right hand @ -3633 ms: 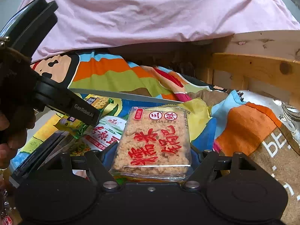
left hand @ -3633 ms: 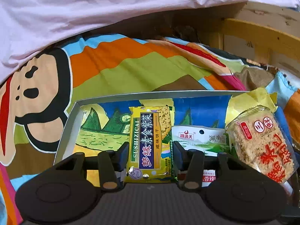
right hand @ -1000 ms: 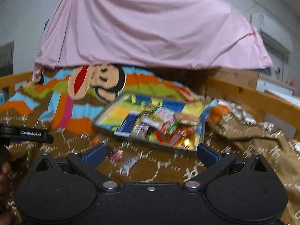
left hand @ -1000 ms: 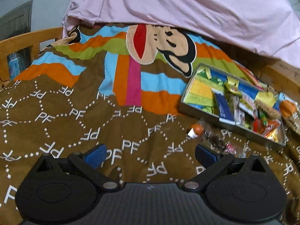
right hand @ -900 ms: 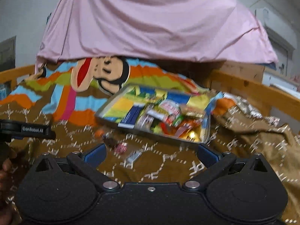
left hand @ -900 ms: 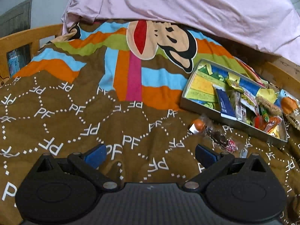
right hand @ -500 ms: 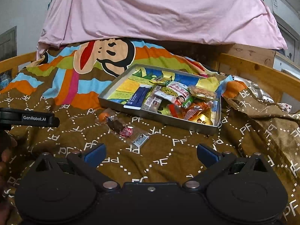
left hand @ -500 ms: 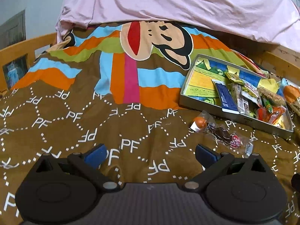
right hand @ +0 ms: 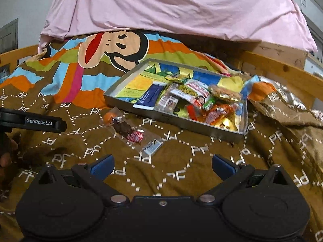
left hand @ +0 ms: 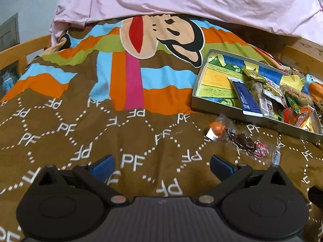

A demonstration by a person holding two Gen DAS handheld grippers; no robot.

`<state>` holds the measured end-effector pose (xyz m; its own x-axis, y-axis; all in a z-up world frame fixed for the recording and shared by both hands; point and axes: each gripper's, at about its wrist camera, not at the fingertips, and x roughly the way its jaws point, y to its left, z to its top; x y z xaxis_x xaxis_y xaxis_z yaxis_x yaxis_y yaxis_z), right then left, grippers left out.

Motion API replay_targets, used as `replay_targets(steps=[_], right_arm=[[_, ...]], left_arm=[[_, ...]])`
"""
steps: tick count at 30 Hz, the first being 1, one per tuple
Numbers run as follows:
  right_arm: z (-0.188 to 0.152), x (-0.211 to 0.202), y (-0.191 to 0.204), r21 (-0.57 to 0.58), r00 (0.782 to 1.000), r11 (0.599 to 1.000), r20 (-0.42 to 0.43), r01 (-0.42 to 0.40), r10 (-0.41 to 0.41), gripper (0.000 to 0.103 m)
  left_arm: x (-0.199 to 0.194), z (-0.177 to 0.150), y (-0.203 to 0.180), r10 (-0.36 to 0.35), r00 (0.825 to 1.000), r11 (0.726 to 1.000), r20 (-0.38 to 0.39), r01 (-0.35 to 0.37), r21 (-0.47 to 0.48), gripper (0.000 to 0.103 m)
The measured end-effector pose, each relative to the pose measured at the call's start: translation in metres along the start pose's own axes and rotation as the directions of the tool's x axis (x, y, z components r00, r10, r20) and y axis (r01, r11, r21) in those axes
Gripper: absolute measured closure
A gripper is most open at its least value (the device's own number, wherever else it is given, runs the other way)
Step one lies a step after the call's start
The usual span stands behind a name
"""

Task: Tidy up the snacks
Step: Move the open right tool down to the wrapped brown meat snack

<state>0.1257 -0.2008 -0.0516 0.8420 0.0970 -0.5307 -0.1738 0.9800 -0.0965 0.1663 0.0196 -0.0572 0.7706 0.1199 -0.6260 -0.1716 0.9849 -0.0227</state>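
Note:
A metal tray on the bed holds several snack packets, among them a blue packet and a rice-cake pack. It also shows in the left wrist view. A clear bag of small sweets lies on the brown blanket in front of the tray, and shows in the left wrist view. My left gripper is open and empty, low over the blanket, left of the bag. My right gripper is open and empty, just short of the bag.
A brown "PF" blanket with a monkey face covers the bed. Pink sheet hangs behind. Wooden bed rails run along the right and left. The left gripper's body is at the right wrist view's left edge.
Both grippers let go of the packets they held in the tray, opened, and pulled back from it. Over the last second the views shifted slightly.

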Motion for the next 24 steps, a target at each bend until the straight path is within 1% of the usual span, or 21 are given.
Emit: replay_targets(steps=[2,5,9,12,14,18,20,24], right_arm=[[0.001,0.006,0.001,-0.022,1.0,1.0,0.014,0.004,-0.004,0.001],[0.003,0.016,0.0,-0.055,1.0,0.998,0.029,0.013,-0.011,0.001],[0.008,0.038,-0.001,-0.099,0.999,0.995,0.02,-0.024,0.026,0.001],[0.011,0.06,0.004,-0.177,0.998,0.983,0.017,-0.049,0.053,0.001],[0.015,0.077,0.006,-0.212,0.997,0.975,0.001,-0.073,0.075,0.001],[0.023,0.105,0.011,-0.243,0.99,0.959,-0.023,-0.143,0.142,0.001],[0.026,0.116,0.015,-0.265,0.985,0.949,-0.034,-0.17,0.167,0.001],[0.032,0.133,0.025,-0.3,0.969,0.922,-0.061,-0.245,0.238,0.001]], left_arm=[[0.01,0.004,-0.001,-0.021,1.0,1.0,-0.015,0.021,0.014,0.001],[0.023,0.01,-0.002,-0.029,0.999,0.999,-0.014,0.029,0.033,0.0],[0.038,0.017,-0.003,-0.049,0.999,0.997,-0.021,0.051,0.055,0.0],[0.046,0.021,-0.004,-0.045,0.999,0.996,-0.015,0.046,0.079,0.0],[0.052,0.023,-0.005,-0.043,0.999,0.993,-0.006,0.043,0.107,0.001],[0.06,0.025,-0.006,-0.028,1.0,0.987,-0.002,0.028,0.155,0.0],[0.065,0.026,-0.006,-0.026,1.0,0.987,-0.01,0.027,0.16,0.001],[0.07,0.027,-0.003,-0.041,0.999,0.989,-0.031,0.045,0.141,0.001]])
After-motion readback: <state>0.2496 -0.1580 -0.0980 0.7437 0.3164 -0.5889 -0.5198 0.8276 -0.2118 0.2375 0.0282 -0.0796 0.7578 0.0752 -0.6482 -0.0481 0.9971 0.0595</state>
